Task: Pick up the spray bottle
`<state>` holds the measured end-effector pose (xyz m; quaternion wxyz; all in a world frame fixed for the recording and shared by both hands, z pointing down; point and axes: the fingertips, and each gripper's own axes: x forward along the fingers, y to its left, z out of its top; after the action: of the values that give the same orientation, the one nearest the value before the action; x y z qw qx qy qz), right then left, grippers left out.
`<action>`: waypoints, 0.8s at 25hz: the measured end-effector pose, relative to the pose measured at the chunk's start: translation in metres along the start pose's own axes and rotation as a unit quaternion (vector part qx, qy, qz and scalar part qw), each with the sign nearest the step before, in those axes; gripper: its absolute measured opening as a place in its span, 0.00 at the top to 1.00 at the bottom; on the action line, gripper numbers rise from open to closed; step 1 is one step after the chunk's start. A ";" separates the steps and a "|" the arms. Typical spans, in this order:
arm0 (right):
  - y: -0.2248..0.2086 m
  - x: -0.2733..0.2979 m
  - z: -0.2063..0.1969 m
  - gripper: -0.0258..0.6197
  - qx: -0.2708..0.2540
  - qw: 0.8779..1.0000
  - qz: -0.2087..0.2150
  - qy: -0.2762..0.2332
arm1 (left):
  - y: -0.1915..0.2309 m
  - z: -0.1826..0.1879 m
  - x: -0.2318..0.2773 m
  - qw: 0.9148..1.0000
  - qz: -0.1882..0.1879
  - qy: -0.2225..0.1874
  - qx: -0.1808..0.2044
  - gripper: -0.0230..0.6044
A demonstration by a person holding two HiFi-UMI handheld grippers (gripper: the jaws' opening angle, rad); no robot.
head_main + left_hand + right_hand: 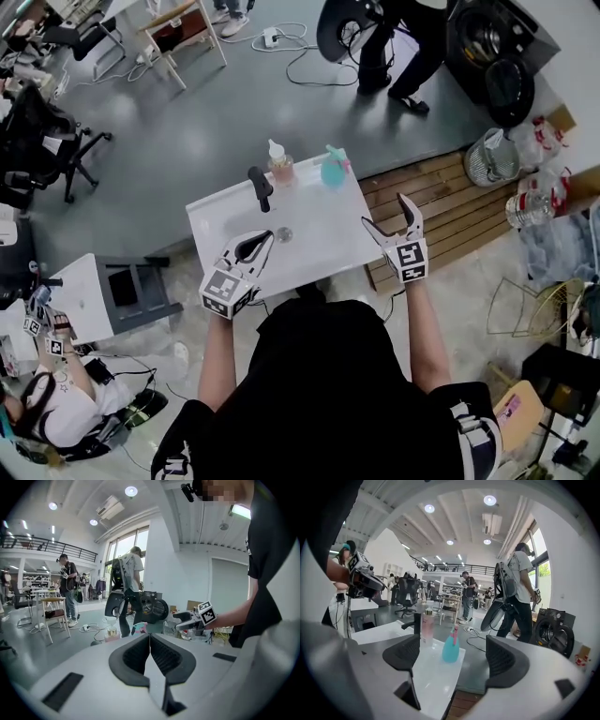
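The teal spray bottle (pixel 333 169) with a pink trigger stands upright at the far right edge of the white table (pixel 323 246). In the right gripper view the spray bottle (pixel 451 649) shows between the jaws but well ahead of them. My right gripper (pixel 385 212) hovers over the table's right edge, open and empty, short of the bottle. My left gripper (pixel 265 238) is above the table's near left part, its jaws shut together with nothing in them. In the left gripper view the spray bottle (pixel 139 628) peeks just above the closed jaws.
A pink bottle (pixel 279 166) with a white cap and a black faucet (pixel 261 187) stand at the table's far edge, left of the spray bottle. A small drain (pixel 283 233) sits mid-table. Wooden decking (pixel 450 202) lies to the right. A person (pixel 398 47) stands beyond, with cables on the floor.
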<state>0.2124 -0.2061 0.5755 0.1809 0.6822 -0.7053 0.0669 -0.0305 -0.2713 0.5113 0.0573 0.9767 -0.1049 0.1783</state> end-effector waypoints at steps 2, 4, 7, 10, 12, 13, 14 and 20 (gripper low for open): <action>0.002 0.013 0.005 0.25 -0.003 1.000 -0.003 0.002 | 0.014 -0.002 -0.001 1.000 -0.004 0.001 -0.002 0.93; 0.005 0.027 0.009 0.25 -0.003 1.000 -0.003 0.003 | 0.025 -0.004 -0.002 1.000 -0.008 0.004 -0.001 0.93; 0.008 0.044 0.012 0.25 -0.003 1.000 0.005 0.007 | 0.033 -0.006 -0.003 1.000 -0.009 0.009 -0.005 0.93; 0.000 0.060 0.011 0.25 -0.004 1.000 0.017 0.011 | 0.036 -0.009 -0.002 1.000 0.001 0.019 -0.010 0.93; -0.006 0.073 0.014 0.24 -0.004 1.000 0.026 0.008 | 0.040 -0.012 -0.003 0.999 0.013 0.028 -0.014 0.93; -0.007 0.080 0.017 0.23 -0.003 0.999 0.031 0.005 | 0.043 -0.015 -0.005 0.999 0.022 0.031 -0.017 0.93; -0.008 0.087 0.019 0.22 -0.004 0.999 0.038 0.002 | 0.045 -0.018 -0.006 0.999 0.032 0.033 -0.021 0.93; -0.014 0.127 0.024 0.22 -0.010 0.996 0.084 -0.003 | 0.048 -0.016 -0.012 0.994 0.093 0.031 -0.051 0.93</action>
<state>0.2218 -0.3342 0.5957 0.1793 0.6190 -0.7612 0.0726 -0.0575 -0.3130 0.5249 0.0937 0.9524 -0.2025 0.2077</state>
